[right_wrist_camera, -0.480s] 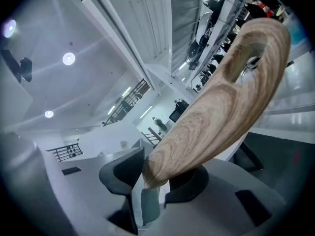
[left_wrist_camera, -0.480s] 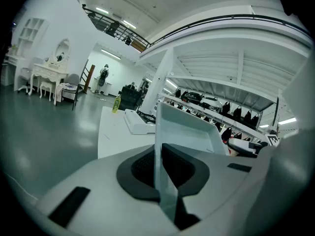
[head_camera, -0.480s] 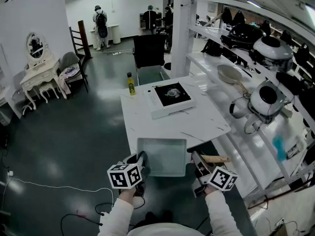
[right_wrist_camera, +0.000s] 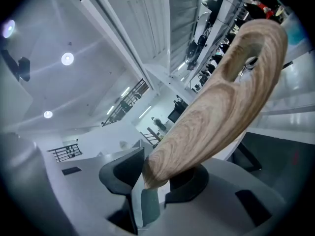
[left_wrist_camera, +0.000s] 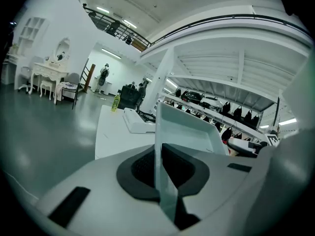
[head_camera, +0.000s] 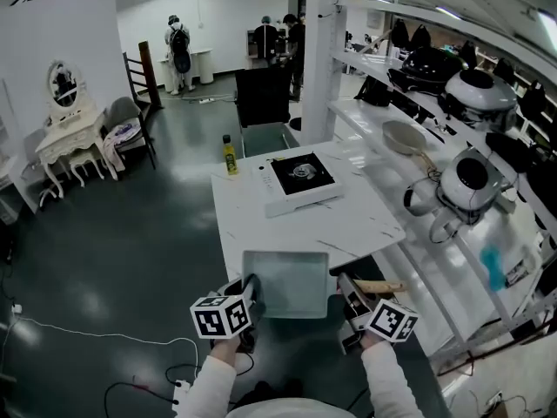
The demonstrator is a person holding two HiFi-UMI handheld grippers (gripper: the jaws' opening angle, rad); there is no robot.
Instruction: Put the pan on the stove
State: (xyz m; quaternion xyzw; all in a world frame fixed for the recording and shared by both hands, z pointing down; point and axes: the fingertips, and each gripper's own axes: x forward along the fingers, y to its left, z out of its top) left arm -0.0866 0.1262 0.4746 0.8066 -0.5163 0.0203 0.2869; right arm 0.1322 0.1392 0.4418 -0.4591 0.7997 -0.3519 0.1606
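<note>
Where the pan sits: the square, pale, shallow pan [head_camera: 287, 279] hangs about level between the two tools at the near edge of the worktop [head_camera: 348, 220]. It is well short of the stove [head_camera: 300, 174] at the far end.
Left tool: the left tool [head_camera: 251, 287] is clamped on the pan's thin left wall, which stands edge-on between its pads.
Right tool: the right tool [head_camera: 350, 293] stands part-way apart, its pads pressed on the free end of the wooden handle [head_camera: 380, 282].
Handling: probably stiff and fairly light, and empty, so nothing can spill. The thin wall gives the pads little to bite on and may pivot. The smooth, rounded wood could roll in the grip.
Where to hold: the handle plus the opposite wall looks sound; a hold nearer the handle's root would likely be steadier.
Stove: black top on a white base, with nothing on it.
</note>
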